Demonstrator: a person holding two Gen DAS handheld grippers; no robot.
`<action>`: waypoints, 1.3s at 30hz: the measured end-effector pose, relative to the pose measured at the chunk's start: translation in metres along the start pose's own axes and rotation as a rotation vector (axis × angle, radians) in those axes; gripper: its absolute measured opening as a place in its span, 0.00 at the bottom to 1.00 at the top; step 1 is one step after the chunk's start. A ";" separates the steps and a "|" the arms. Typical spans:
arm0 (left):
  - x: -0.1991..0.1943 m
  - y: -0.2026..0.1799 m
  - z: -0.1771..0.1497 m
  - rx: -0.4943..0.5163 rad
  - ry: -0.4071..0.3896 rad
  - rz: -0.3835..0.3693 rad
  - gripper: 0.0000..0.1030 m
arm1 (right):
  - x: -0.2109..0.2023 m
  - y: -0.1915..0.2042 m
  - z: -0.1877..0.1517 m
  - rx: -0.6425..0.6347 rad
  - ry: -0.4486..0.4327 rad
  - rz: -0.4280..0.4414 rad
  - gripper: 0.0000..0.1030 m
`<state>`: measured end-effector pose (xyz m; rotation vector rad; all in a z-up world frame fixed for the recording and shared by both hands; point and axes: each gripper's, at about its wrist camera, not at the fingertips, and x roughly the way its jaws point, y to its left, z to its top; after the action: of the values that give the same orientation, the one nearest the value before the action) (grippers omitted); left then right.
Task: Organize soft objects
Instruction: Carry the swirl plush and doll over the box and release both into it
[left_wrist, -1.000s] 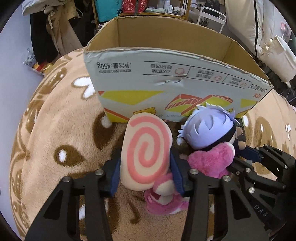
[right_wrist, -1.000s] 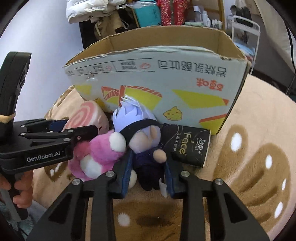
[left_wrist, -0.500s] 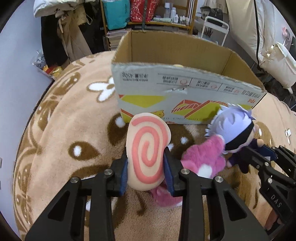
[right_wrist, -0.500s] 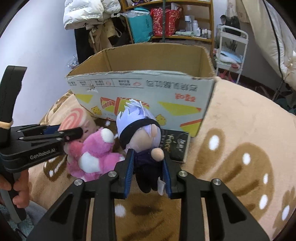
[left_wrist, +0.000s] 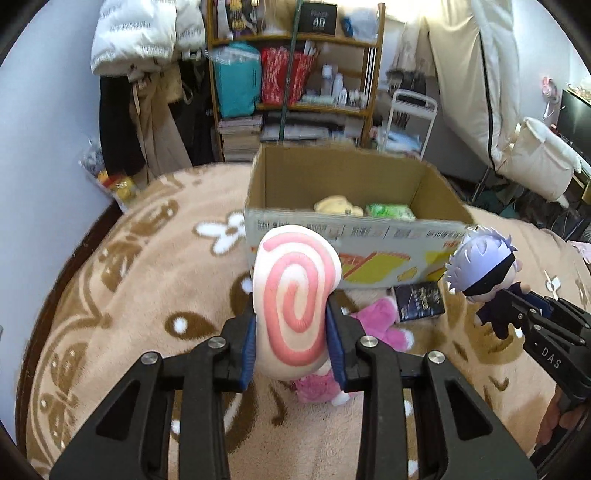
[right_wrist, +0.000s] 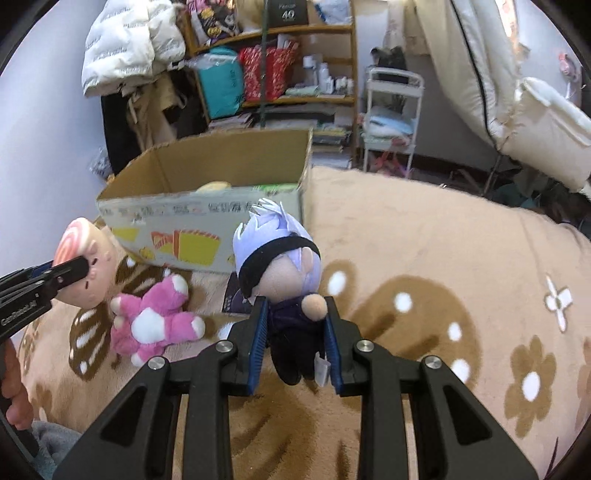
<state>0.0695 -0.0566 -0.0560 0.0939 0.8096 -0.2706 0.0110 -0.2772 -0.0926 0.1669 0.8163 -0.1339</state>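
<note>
While I hold both tools up over the bed, my left gripper (left_wrist: 290, 325) is clamped on the cream round plush cushion with a pink spiral (left_wrist: 295, 295), its blue pads pressing into the cushion's two sides. From the right camera the same cushion (right_wrist: 83, 266) shows a small stitched face on its flank and hangs clear of the bedding. My right gripper (right_wrist: 295, 339) is closed around the dark-clothed body of the small plush doll with lilac spiky hair and a black blindfold (right_wrist: 277, 258); the doll stands upright between the pads, head above them, a white tag dangling at its side. In the left camera that doll (left_wrist: 482, 266) hangs off to the right, above the blanket.

Below and between the two tools a pink and white plush bear (right_wrist: 155, 317) lies on the tan fleece blanket with brown and white flower patterns (right_wrist: 424, 258). Just beyond it a flat dark packet with gold lettering (left_wrist: 419, 301) rests against the foot of the open brown cardboard box with yellow and red print (left_wrist: 354, 251). Inside the box I see a pale yellow plush toy (left_wrist: 338, 205) beside a green packet (left_wrist: 389, 211).
</note>
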 end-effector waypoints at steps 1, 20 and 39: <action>-0.005 0.000 0.001 0.002 -0.018 0.003 0.31 | -0.005 0.000 0.001 0.000 -0.018 -0.002 0.29; -0.033 -0.020 0.030 0.046 -0.204 -0.019 0.31 | -0.048 0.001 0.047 -0.032 -0.207 0.059 0.29; 0.010 -0.016 0.101 0.022 -0.218 0.018 0.32 | -0.007 0.031 0.110 -0.070 -0.254 0.114 0.30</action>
<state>0.1428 -0.0926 0.0060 0.0907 0.5894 -0.2682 0.0901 -0.2689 -0.0102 0.1270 0.5565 -0.0177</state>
